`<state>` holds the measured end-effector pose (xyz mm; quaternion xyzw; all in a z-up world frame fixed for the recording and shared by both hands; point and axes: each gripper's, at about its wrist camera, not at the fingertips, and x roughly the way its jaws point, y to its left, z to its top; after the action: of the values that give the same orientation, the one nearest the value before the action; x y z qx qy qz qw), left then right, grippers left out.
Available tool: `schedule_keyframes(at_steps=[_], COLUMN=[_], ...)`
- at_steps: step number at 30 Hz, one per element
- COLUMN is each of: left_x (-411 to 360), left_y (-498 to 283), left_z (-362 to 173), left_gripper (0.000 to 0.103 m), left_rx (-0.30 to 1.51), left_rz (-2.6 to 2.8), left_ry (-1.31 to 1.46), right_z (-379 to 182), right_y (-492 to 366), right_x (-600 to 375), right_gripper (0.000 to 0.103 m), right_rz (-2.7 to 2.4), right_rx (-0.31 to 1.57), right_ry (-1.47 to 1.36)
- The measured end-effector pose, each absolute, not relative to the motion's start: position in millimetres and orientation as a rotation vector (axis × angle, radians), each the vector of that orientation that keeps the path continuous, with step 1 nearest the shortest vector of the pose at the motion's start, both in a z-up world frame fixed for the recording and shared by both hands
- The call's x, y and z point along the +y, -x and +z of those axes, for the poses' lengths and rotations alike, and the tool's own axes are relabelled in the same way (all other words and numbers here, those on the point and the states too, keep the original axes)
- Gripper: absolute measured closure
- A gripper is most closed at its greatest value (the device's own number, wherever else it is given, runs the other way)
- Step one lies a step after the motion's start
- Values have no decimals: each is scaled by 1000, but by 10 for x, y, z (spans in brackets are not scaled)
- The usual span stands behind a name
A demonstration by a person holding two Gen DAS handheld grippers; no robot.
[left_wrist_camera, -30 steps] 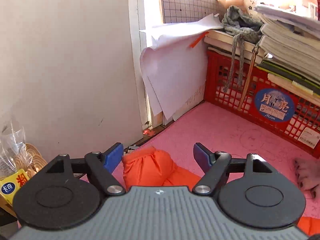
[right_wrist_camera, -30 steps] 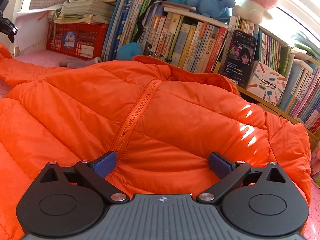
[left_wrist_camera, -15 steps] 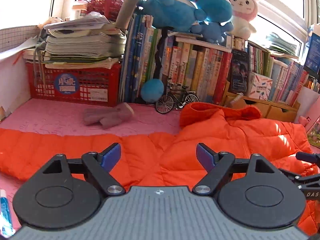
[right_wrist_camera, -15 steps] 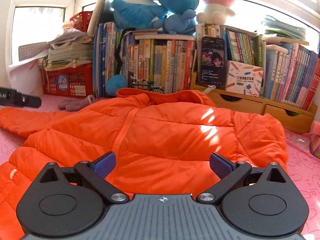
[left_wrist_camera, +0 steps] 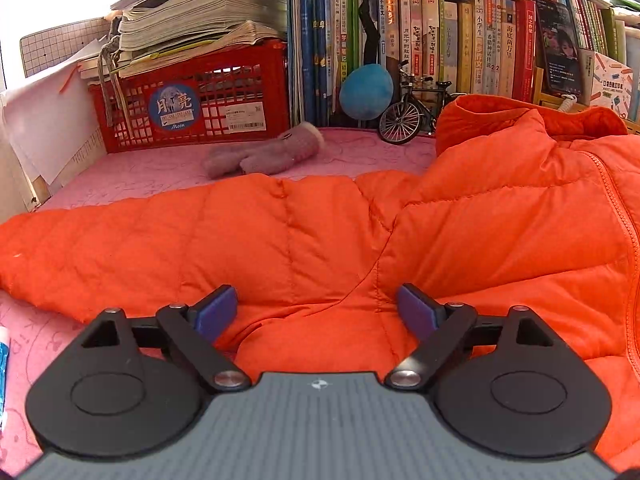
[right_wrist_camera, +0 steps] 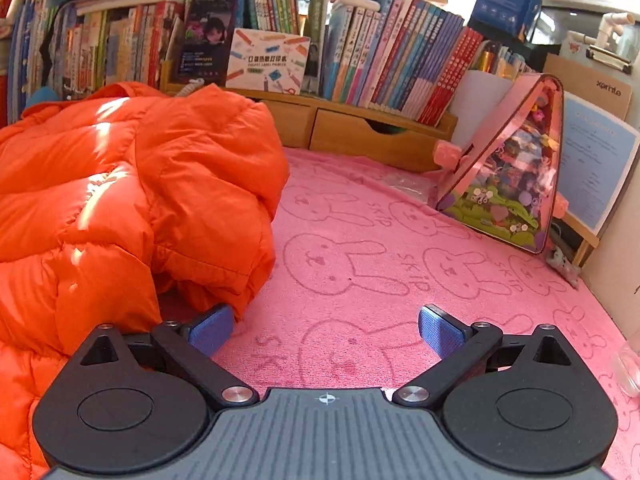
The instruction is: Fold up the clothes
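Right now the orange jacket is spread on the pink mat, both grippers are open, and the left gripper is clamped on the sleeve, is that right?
Not quite. The left gripper is not clamped on anything: the left wrist view shows its fingers spread wide over the orange jacket. The rest holds: the jacket lies on the pink mat, and the right gripper is open too.

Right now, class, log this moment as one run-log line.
task: fold clothes | left gripper: open, over orange puffer jacket sleeve | right gripper: open, over pink bunny-print cloth | fold: not started
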<state>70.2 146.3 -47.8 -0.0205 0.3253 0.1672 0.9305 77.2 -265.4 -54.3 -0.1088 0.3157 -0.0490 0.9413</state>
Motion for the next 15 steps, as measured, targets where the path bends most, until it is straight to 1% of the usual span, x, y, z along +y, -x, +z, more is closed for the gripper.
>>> schedule_keyframes(at_steps=[1, 3, 4, 5, 6, 7, 8, 11, 14, 15], left_x=[1463, 1470, 1474, 1474, 1484, 1495, 1506, 1543, 1572, 1579], left_y=[-709, -720, -723, -726, -726, -726, -722, -709, -701, -699], left_z=[-483, -494, -497, -499, -500, -500, -500, -502, -501, -501], left_gripper=[11, 11, 11, 11, 11, 11, 11, 11, 11, 11], left_rx=[669, 672, 673, 673, 673, 673, 672, 668, 664, 663], left_rz=[344, 345, 346, 349, 348, 347, 346, 340, 335, 334], left_ry=[42, 48, 51, 57, 65, 74, 82, 109, 132, 138], right_z=[-561, -587, -502, -417, -331, -246, -161, 95, 342, 331], right_y=[-831, -946, -962, -978, -994, -1010, -1026, -1073, -1114, -1051], right_x=[-2597, -2487, -2479, -2472, -2465, -2458, -2450, -2429, -2392, -2225], right_gripper=[7, 10, 14, 29, 41, 68, 89, 93, 93, 93], right_rz=[-83, -52, -76, -100, -124, -147, -171, -240, -301, -234], right_rx=[646, 646, 619, 593, 566, 539, 512, 431, 351, 348], right_ry=[221, 219, 199, 179, 159, 139, 119, 59, 6, 47])
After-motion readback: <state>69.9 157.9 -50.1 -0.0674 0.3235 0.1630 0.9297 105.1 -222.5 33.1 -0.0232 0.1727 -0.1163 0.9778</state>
